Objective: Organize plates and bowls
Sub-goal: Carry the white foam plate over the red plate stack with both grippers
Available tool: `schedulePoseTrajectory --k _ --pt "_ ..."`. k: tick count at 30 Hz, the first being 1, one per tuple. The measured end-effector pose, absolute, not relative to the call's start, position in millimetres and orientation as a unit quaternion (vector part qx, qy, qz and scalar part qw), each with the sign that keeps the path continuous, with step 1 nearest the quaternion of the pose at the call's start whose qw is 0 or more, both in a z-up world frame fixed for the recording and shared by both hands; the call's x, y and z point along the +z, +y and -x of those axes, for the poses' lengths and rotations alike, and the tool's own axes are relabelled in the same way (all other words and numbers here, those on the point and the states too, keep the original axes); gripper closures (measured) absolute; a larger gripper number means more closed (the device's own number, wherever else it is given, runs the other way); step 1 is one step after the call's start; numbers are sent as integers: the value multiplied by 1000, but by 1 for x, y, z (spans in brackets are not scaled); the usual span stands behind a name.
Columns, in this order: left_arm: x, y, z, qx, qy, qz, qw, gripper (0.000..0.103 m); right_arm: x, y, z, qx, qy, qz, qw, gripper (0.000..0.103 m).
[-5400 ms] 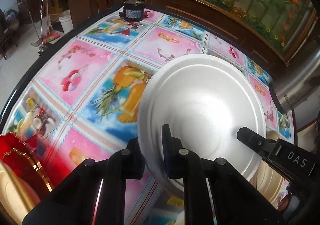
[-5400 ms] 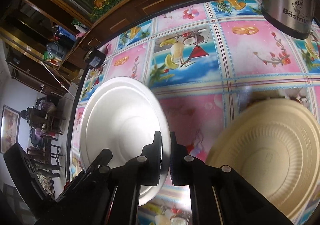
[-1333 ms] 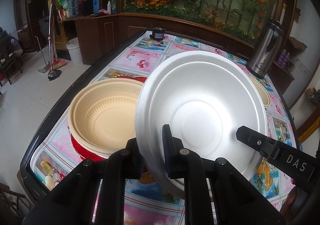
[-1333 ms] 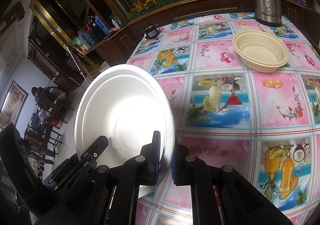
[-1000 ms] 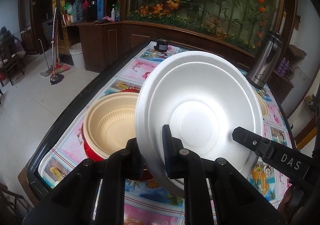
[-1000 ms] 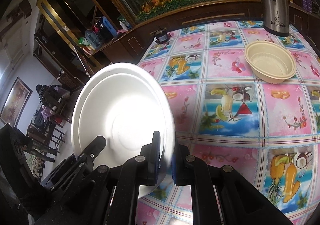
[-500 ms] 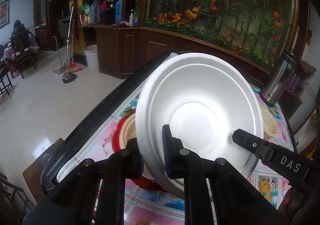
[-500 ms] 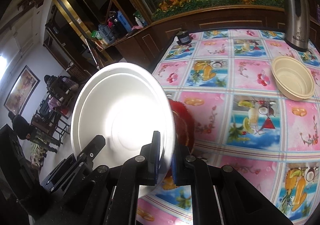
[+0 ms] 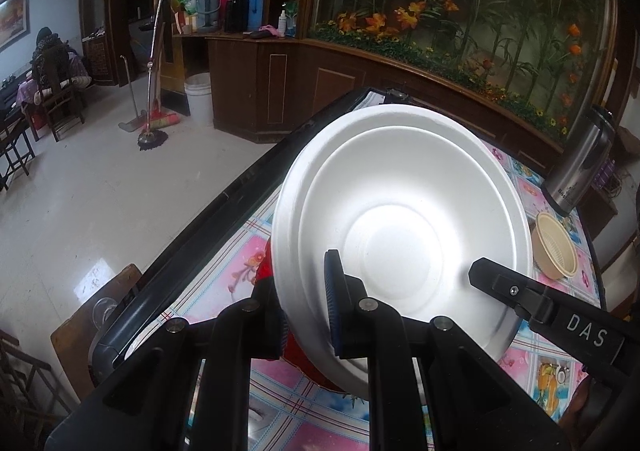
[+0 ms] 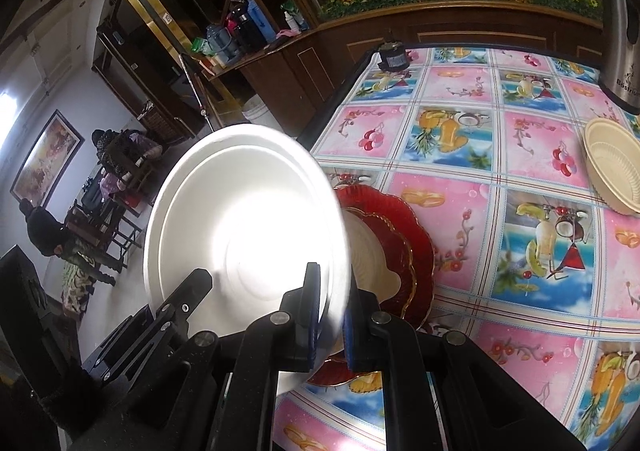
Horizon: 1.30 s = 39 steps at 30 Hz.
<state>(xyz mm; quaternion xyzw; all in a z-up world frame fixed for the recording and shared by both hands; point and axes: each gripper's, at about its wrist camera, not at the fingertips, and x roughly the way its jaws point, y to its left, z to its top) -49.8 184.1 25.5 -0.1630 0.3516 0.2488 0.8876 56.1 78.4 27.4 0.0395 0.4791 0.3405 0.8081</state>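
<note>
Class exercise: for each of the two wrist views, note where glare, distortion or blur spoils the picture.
Left wrist view: glare brightens the white bowl, though its rings stay readable; fisheye bends the table edge and cabinet. Right wrist view: the white bowl's centre is blown out to featureless white; the tablecloth grid bulges outward; the beige bowl is cut off at the frame edge; corners are vignetted black.

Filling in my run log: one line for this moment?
left tongs: shut on white plate | right tongs: same plate | held over red plate
</note>
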Motion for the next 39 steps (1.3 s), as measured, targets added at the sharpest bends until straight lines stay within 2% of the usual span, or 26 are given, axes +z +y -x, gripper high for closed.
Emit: schedulePoseTrajectory --k 39 --pt "14 193 35 248 383 153 876 90 1 90 -76 322 510 -35 797 94"
